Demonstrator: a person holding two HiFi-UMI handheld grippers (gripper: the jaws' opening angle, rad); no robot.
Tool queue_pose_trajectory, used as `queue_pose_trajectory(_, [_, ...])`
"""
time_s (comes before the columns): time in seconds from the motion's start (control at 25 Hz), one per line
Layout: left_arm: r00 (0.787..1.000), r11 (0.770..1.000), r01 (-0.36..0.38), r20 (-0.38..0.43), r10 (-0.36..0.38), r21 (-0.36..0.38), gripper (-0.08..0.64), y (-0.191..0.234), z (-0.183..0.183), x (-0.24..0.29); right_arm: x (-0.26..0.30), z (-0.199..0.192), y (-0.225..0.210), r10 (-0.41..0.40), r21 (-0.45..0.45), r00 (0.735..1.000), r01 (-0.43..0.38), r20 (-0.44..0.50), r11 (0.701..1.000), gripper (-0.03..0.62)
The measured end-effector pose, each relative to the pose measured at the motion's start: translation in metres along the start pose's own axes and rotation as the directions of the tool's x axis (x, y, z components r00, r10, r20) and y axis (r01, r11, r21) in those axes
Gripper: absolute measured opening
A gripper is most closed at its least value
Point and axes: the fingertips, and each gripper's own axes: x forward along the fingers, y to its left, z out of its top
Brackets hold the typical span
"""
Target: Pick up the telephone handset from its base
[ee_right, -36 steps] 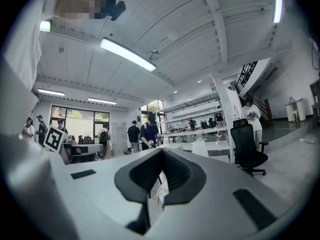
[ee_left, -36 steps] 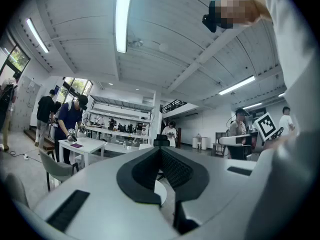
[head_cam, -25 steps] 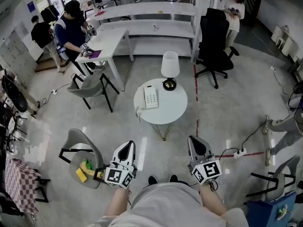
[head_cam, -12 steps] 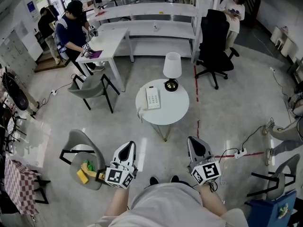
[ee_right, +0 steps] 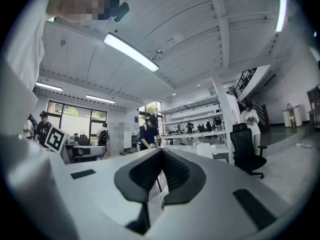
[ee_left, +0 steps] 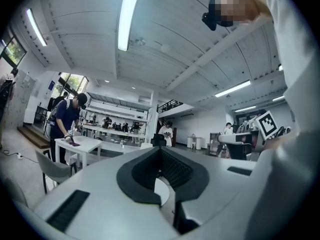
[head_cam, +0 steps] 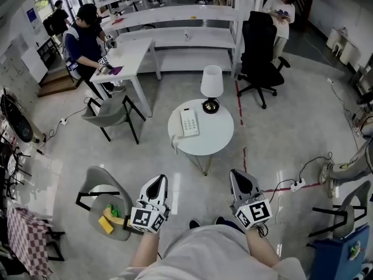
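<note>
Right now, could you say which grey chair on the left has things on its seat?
The nearer chair, beside the left gripper: yellow and green items lie on its seat, while the farther chair has a bare one.

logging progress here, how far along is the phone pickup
Nothing done: the handset lies on its base on the round table. In hand: nothing; left claw and right claw are shut, empty, short of the table. Left: approach, open a claw, grip and lift it.

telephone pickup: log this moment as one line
telephone: on round table, untouched | left gripper: shut, empty | right gripper: shut, empty | both short of table
</note>
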Motion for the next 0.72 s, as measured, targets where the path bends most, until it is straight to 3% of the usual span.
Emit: queue_pose_trajectory(0.72, [1.000, 1.000, 0.008, 0.012, -0.008, -0.017, 0.021, 0.035, 0.003, 0.004, 0.027, -0.004, 0.015, 0.001, -0.016, 1.000, -0.001, 0.000, 1.000, 0.008])
